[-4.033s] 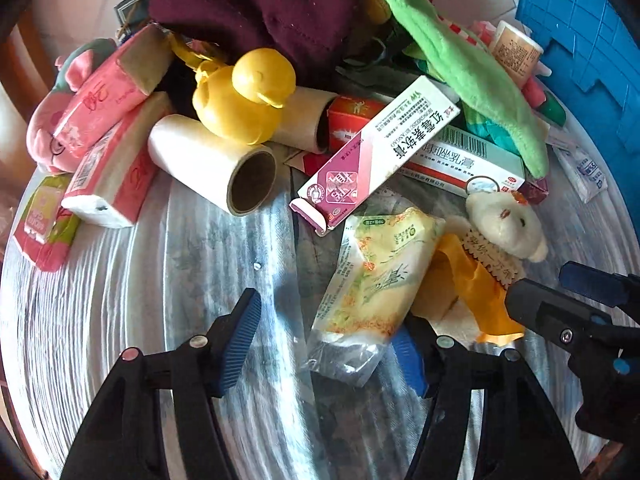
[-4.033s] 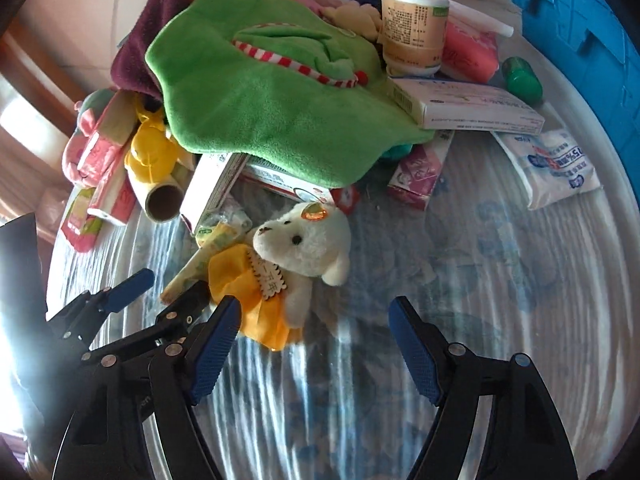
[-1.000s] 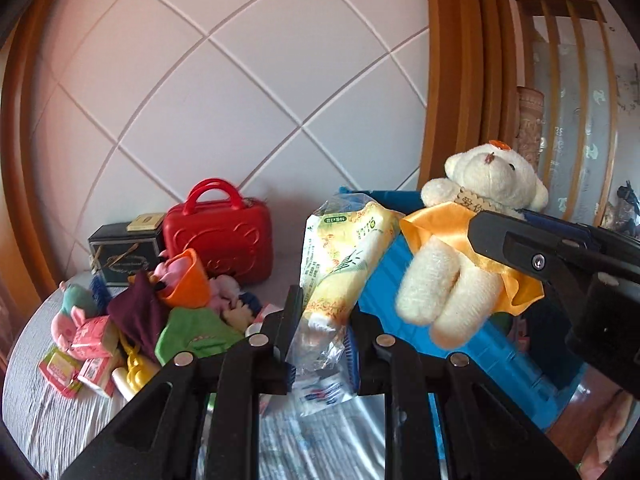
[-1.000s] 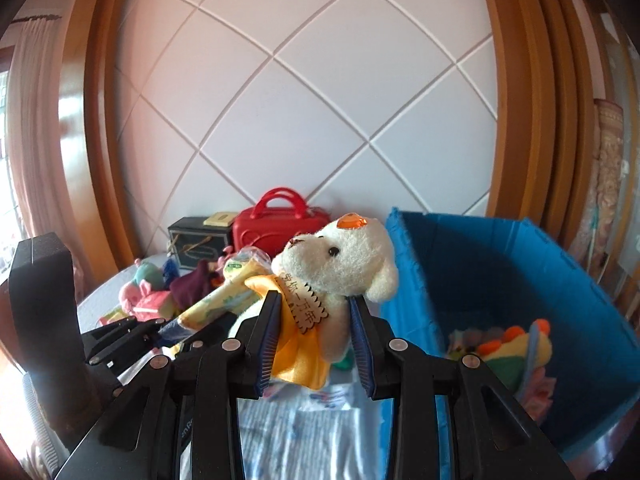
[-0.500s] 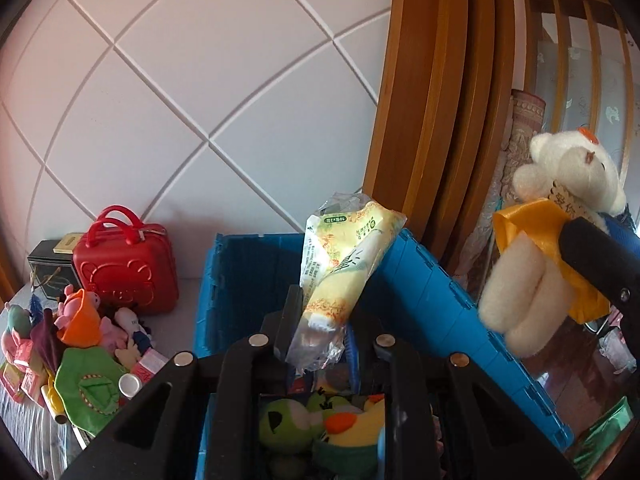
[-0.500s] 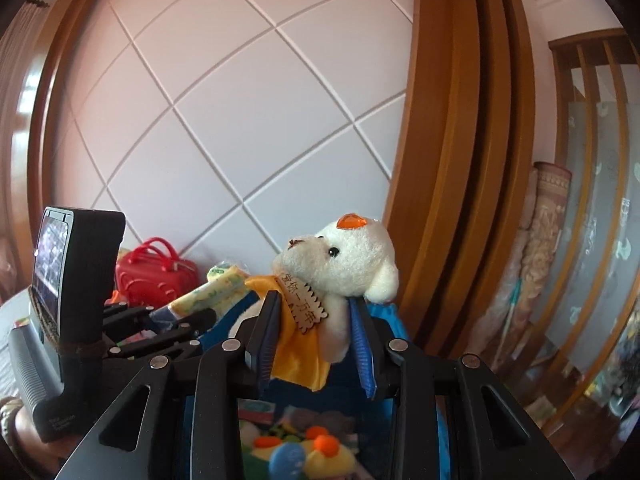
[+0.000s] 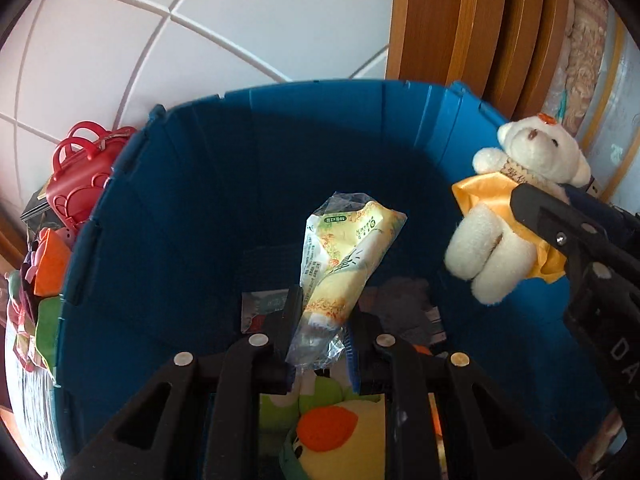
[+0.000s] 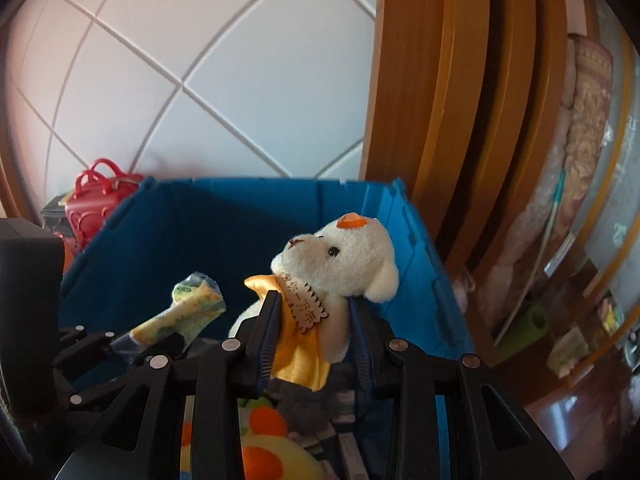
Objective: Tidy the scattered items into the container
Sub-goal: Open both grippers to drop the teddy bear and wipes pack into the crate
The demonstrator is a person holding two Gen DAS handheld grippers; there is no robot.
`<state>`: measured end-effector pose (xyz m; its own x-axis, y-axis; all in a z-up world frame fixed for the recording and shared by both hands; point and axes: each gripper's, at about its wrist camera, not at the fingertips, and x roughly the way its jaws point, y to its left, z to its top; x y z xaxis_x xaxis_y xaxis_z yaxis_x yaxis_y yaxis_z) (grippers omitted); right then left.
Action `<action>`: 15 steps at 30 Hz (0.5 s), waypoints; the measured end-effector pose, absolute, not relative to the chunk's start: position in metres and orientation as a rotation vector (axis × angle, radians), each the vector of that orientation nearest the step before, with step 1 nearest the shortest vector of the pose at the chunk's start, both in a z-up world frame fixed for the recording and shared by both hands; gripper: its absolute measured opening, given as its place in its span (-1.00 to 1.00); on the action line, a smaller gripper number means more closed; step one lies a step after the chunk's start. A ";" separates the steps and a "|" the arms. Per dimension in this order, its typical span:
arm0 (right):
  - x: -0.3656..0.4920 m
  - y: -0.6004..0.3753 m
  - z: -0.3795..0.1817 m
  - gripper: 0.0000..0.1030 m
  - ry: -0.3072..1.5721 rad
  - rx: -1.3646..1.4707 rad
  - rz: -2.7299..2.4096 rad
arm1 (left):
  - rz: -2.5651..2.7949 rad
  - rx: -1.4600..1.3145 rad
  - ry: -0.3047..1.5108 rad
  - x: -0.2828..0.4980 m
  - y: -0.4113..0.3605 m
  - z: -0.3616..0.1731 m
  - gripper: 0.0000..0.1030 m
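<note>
Bear (image 8: 340, 264) legs behind right gripper (image 8: 314, 332)

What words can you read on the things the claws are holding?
"DA": pale letters on the black body of the right claw, cut off at the picture's edge.
Bear: its wooden tag carries Chinese characters, too blurred to read for sure.
Tissue pack in the left claw: a small green label and side print, too small to read.

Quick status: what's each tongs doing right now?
Left tongs: shut on tissue pack, over bin.
Right tongs: shut on bear.
</note>
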<state>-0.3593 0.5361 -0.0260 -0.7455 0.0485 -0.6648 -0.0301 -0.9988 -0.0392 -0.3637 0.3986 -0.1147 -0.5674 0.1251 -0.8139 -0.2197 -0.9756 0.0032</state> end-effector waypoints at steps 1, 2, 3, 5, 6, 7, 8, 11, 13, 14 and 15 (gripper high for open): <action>-0.366 0.538 -0.040 -0.36 -0.024 -1.150 2.883 | 2.609 -1.363 0.185 -0.365 0.401 -0.125 -0.64; -0.370 0.539 -0.053 -0.36 -0.018 -1.188 2.866 | 2.602 -1.381 0.224 -0.365 0.403 -0.133 -0.64; -0.374 0.540 -0.063 -0.36 -0.020 -1.230 2.846 | 2.588 -1.405 0.254 -0.364 0.404 -0.142 -0.64; -0.381 0.544 -0.085 -0.36 -0.016 -1.341 2.809 | 2.546 -1.493 0.261 -0.364 0.403 -0.159 -0.64; -0.383 0.544 -0.095 -0.36 -0.019 -1.391 2.787 | 2.528 -1.535 0.240 -0.364 0.402 -0.165 -0.64; -0.385 0.545 -0.100 -0.36 -0.030 -1.415 2.767 | 2.509 -1.574 0.215 -0.363 0.400 -0.171 -0.64; -0.384 0.546 -0.103 -0.36 -0.041 -1.421 2.756 | 2.494 -1.598 0.199 -0.362 0.399 -0.174 -0.64; -0.381 0.550 -0.104 -0.36 -0.043 -1.406 2.746 | 2.508 -1.623 0.204 -0.361 0.394 -0.175 -0.55; -0.379 0.553 -0.103 -0.36 -0.031 -1.392 2.752 | 2.519 -1.634 0.172 -0.362 0.388 -0.174 -0.41; -0.378 0.554 -0.102 -0.36 -0.030 -1.388 2.755 | 2.528 -1.641 0.161 -0.362 0.386 -0.174 -0.28; -0.377 0.554 -0.102 -0.36 -0.030 -1.385 2.759 | 2.534 -1.645 0.156 -0.362 0.384 -0.173 -0.17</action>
